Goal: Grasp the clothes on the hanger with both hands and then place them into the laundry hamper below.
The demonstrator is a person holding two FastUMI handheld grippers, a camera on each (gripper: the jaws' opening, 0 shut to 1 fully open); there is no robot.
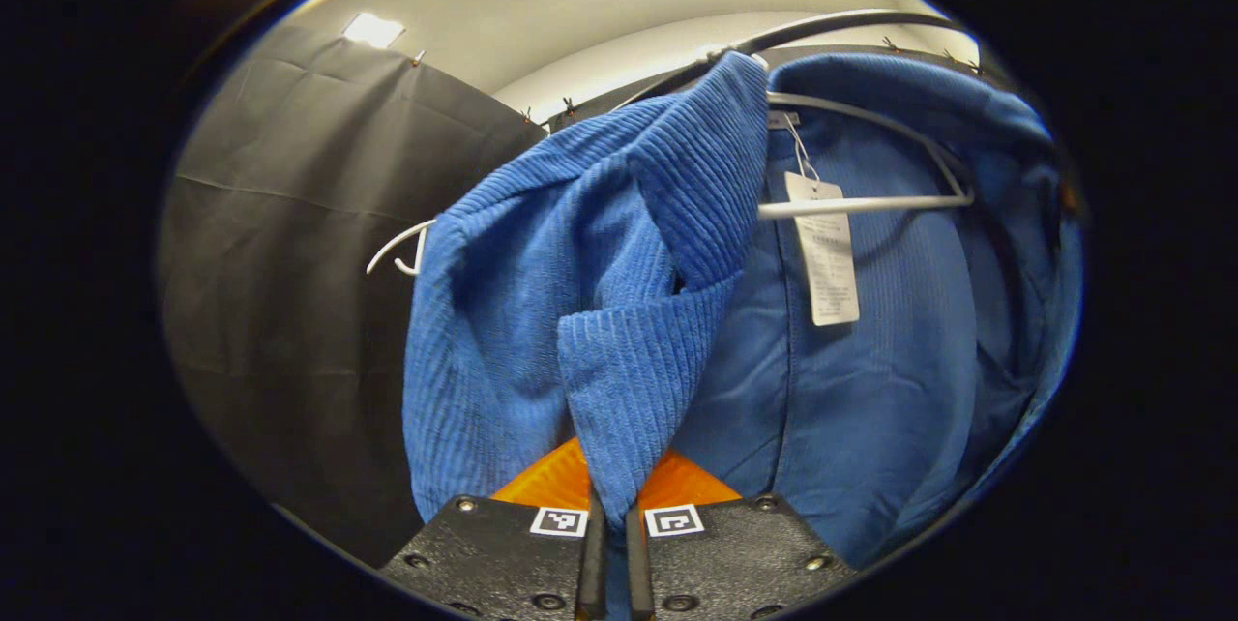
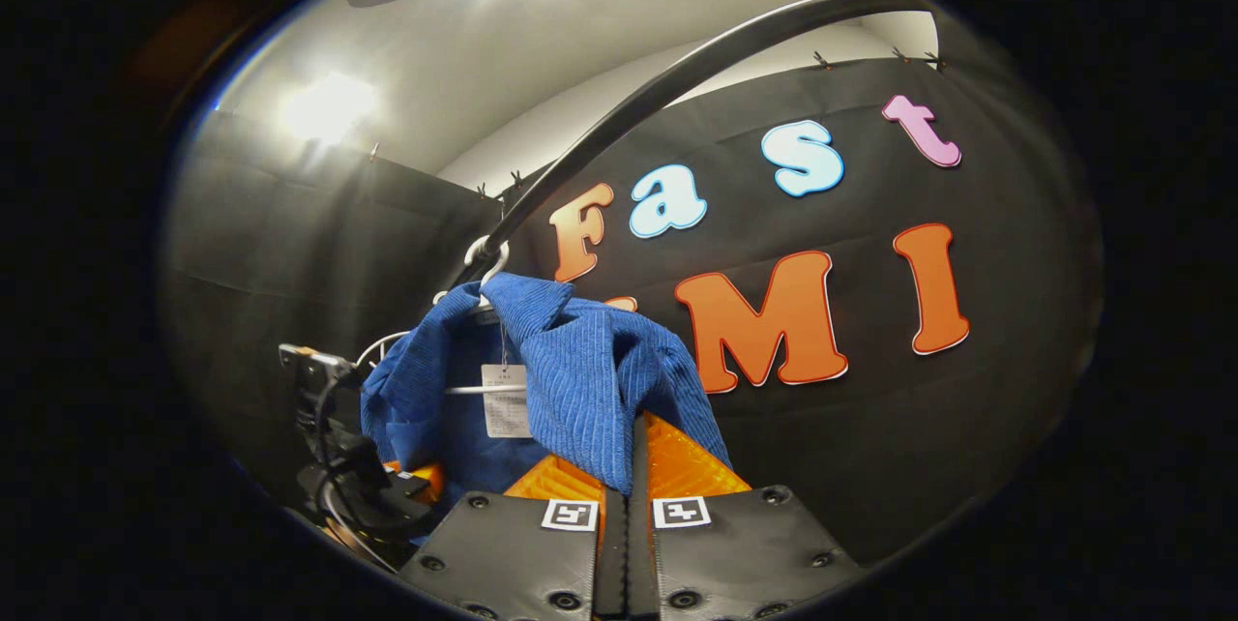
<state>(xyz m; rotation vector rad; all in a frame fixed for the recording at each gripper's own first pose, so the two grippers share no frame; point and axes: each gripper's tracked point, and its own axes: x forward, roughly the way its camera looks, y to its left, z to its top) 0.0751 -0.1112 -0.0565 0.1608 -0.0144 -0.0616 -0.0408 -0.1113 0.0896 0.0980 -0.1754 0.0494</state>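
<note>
A blue corduroy shirt (image 1: 619,292) hangs on a white hanger (image 1: 861,205) from a dark rail (image 1: 841,26). A white paper tag (image 1: 824,249) dangles inside the collar. My left gripper (image 1: 611,505) is shut on the shirt's front flap, cloth pinched between its fingers. In the right gripper view the same shirt (image 2: 571,369) hangs from the hanger hook (image 2: 486,258) on the rail (image 2: 677,79). My right gripper (image 2: 627,495) is shut on the other front edge. The left gripper (image 2: 358,476) shows at the lower left, against the shirt.
Black cloth walls (image 1: 309,292) close in the booth behind and beside the shirt. Ceiling lights (image 2: 329,103) glare overhead. The rail curves up to the right above the shirt.
</note>
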